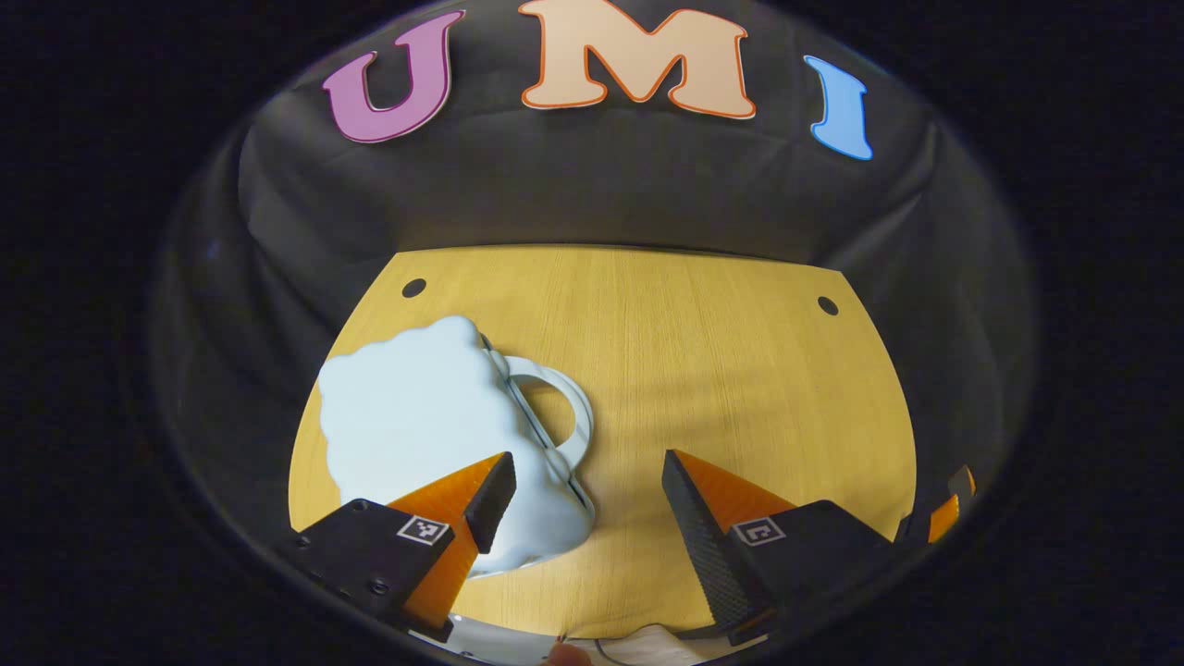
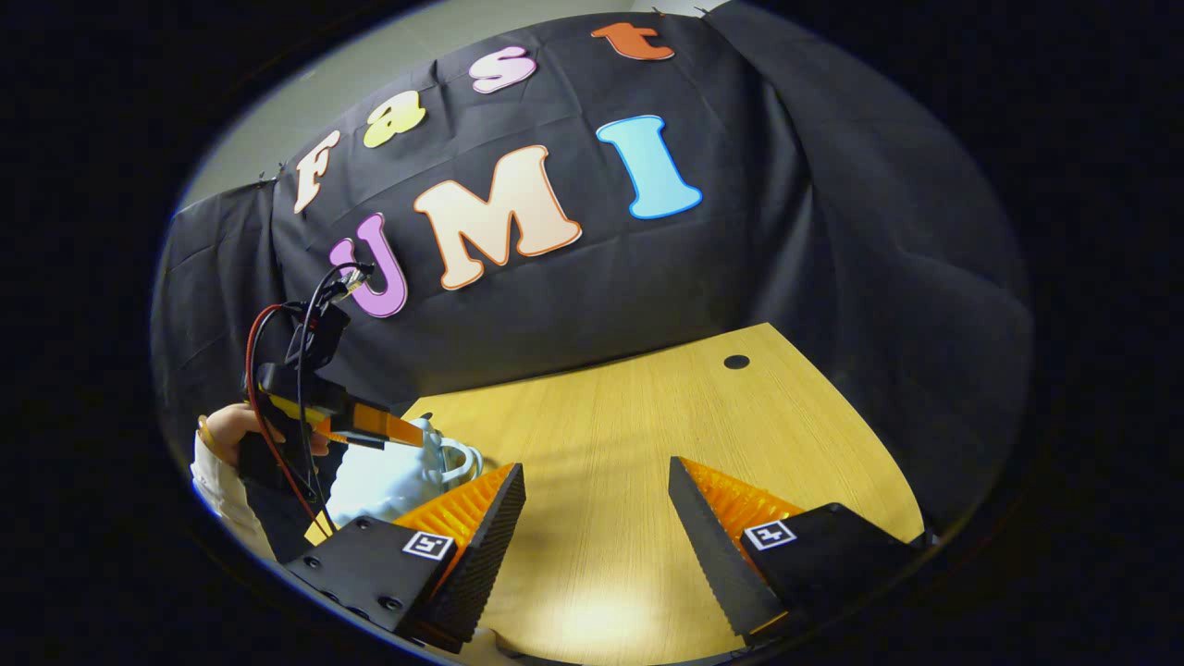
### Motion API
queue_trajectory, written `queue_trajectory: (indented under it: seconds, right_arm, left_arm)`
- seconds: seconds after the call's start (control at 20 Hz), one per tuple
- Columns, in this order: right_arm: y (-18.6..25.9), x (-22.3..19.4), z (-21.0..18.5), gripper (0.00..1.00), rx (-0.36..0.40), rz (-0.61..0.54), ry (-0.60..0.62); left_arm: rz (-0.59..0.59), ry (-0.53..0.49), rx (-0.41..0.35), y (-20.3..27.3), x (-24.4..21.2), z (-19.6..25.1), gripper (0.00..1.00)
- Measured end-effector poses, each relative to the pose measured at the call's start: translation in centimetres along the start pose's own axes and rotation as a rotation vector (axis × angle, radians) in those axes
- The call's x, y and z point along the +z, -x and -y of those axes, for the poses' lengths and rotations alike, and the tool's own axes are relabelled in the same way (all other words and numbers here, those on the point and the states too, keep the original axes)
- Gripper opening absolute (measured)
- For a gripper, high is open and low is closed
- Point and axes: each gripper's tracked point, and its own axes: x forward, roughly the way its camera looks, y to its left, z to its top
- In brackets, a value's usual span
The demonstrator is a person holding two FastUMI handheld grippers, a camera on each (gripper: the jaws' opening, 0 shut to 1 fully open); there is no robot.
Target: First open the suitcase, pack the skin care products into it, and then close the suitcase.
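I held the left gripper (image 1: pixel 587 495) low over the table (image 1: pixel 721 370), and its fingers stood apart with nothing between them. The suitcase (image 1: pixel 416 416), a small pale blue case with a wavy edge, lay flat and closed on the near left part of the table. Its handle (image 1: pixel 564 416) pointed to the right. My left finger hung above the near right corner of the case; I could not tell if it touched.

The right gripper (image 2: pixel 597 518) was also apart and empty, above bare wood to the right of the case. In the right gripper view I saw the left gripper (image 2: pixel 370 424) over the suitcase (image 2: pixel 384 481), with a hand (image 2: pixel 231 427) and a light sleeve behind it.

I judged that opening was not yet begun. I could not see any skin care products on the table, so packing might be delayed while I look for them.

The risks, in my opinion: the case seemed light and smooth, so a push on the lid could slide it toward the left edge of the table, which was near. If I lifted by the handle and not by the lid, the whole case could rise without opening. The seam between the halves looked thin, so a finger could slip off it.
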Motion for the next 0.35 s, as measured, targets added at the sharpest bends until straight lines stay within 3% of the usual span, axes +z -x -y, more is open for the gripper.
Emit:
queue_trajectory:
  seconds: [0.35]
  right_arm:
    - [1.7, 0.0, -1.4, 0.98, 0.037, 0.006, 0.031]
  left_arm:
    - [0.016, 0.055, 0.014, 3.9, -4.7, 0.6, 0.95]
